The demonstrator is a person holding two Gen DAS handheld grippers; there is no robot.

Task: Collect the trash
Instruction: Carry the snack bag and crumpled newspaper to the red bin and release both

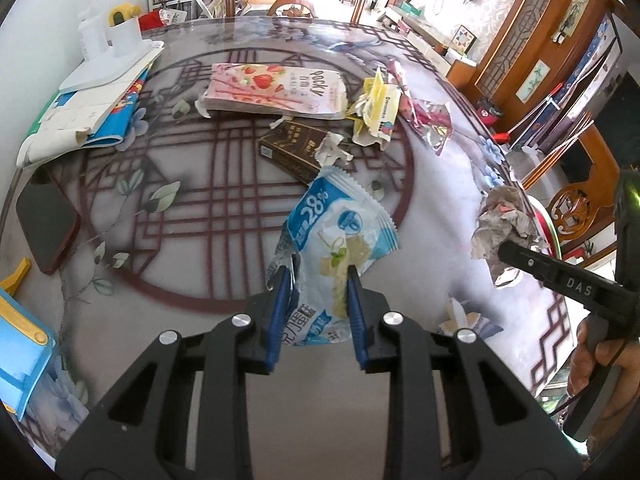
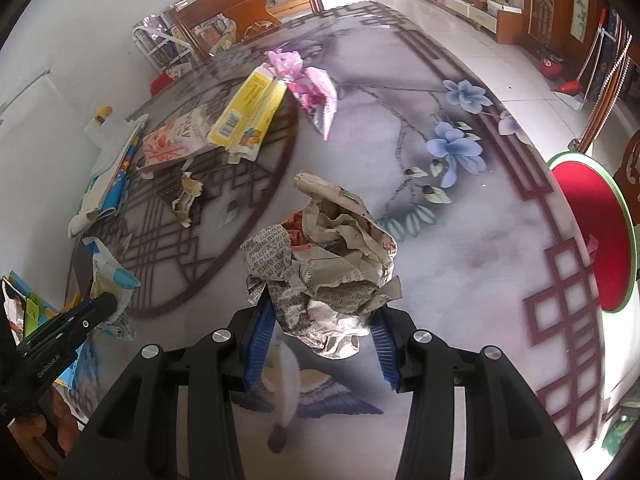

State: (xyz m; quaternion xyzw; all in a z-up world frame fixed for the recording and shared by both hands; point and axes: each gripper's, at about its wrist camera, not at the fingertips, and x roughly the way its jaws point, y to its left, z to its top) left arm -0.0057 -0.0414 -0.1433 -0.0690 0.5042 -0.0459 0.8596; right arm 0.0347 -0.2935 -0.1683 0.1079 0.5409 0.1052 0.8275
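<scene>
My left gripper [image 1: 318, 276] is shut on a blue and white snack wrapper [image 1: 340, 232], which hangs above the patterned table [image 1: 200, 208]. My right gripper [image 2: 322, 304] is shut on a crumpled newspaper ball [image 2: 324, 256]; in the left wrist view that ball [image 1: 506, 220] shows at the right. Still on the table lie a pink Pocky box [image 1: 276, 90], a dark brown box [image 1: 294, 148], a yellow crumpled wrapper [image 1: 376, 108] and a pink foil wrapper [image 1: 424, 116].
A phone [image 1: 46, 228] lies at the table's left edge, below a stack of booklets and a white stand [image 1: 96, 92]. A round red stool [image 2: 592, 232] stands beside the table on the right. A hand [image 1: 600, 360] holds the right gripper.
</scene>
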